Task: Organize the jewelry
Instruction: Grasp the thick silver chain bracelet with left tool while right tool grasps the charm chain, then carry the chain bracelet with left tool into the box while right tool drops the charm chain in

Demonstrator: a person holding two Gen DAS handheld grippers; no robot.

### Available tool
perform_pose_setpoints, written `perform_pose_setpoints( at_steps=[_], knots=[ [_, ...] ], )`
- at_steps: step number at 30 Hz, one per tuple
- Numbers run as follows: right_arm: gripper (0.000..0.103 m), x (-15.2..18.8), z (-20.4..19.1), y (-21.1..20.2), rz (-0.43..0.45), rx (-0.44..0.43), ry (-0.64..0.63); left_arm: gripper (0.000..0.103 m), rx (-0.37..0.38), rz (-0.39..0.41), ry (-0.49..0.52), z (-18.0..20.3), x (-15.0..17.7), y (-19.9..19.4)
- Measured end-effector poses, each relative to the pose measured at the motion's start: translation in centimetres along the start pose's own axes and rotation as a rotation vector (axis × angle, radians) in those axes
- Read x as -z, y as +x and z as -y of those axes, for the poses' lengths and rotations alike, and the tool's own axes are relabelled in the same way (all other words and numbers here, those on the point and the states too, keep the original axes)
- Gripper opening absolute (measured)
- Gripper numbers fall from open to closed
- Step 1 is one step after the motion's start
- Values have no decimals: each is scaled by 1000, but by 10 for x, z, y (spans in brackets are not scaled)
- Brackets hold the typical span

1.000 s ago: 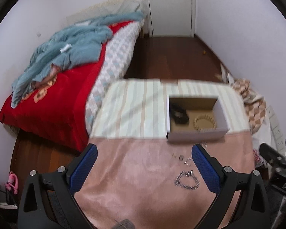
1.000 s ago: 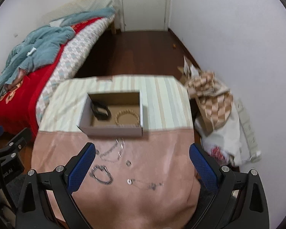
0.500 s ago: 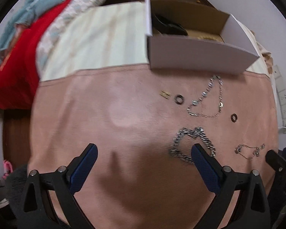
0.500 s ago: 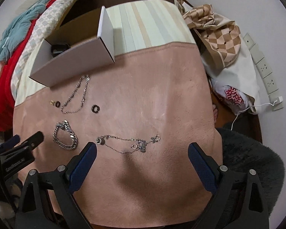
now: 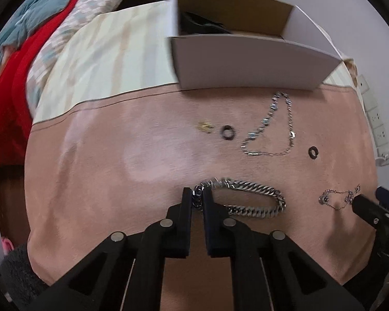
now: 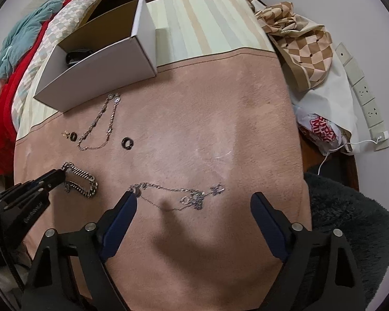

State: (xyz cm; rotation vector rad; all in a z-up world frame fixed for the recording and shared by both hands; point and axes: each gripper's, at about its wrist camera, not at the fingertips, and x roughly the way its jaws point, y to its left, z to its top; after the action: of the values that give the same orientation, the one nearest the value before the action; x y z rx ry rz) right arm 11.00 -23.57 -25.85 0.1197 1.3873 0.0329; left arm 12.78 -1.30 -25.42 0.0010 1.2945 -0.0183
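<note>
On the pink cloth (image 5: 96,181), left gripper (image 5: 197,197) jaws clamped on chain bracelet (image 5: 249,198), right gripper (image 6: 193,202) jaws spread; box (image 5: 246,62) contents half-hidden.

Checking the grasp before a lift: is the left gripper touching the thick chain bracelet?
Touching. The left wrist view shows the left gripper closed on the bracelet, its links pinched between the fingers.

My left gripper (image 5: 196,199), wide apart half a second ago, now pinches the chunky chain bracelet (image 5: 249,198) at lower centre; my right gripper (image 6: 193,203) drops closer over the thin necklace (image 6: 179,194).
</note>
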Motion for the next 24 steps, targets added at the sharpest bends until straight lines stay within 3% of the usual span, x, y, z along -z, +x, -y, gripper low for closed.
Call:
perform_pose_setpoints(
  at_steps=[2,9,12,14,20,24],
  knots=[
    [80,2,-7,2,0,-29,-19,6,-2,11,-14,-9,5,-7],
    [65,6,-42,17,5,-56,-98,6,-12,20,-49,-30,18,-20],
    [44,10,-59,26,26,-2,-151,6,-14,23,-52,-37,22,-27],
    [11,12,-68,25,51,37,-186,6,-10,26,-53,-40,20,-30],
    [10,14,-61,8,73,-33,-132,6,25,57,-46,-42,4,-44],
    [10,8,-57,-28,120,-105,-101,6,78,97,-41,-36,-7,-69]
  ],
)
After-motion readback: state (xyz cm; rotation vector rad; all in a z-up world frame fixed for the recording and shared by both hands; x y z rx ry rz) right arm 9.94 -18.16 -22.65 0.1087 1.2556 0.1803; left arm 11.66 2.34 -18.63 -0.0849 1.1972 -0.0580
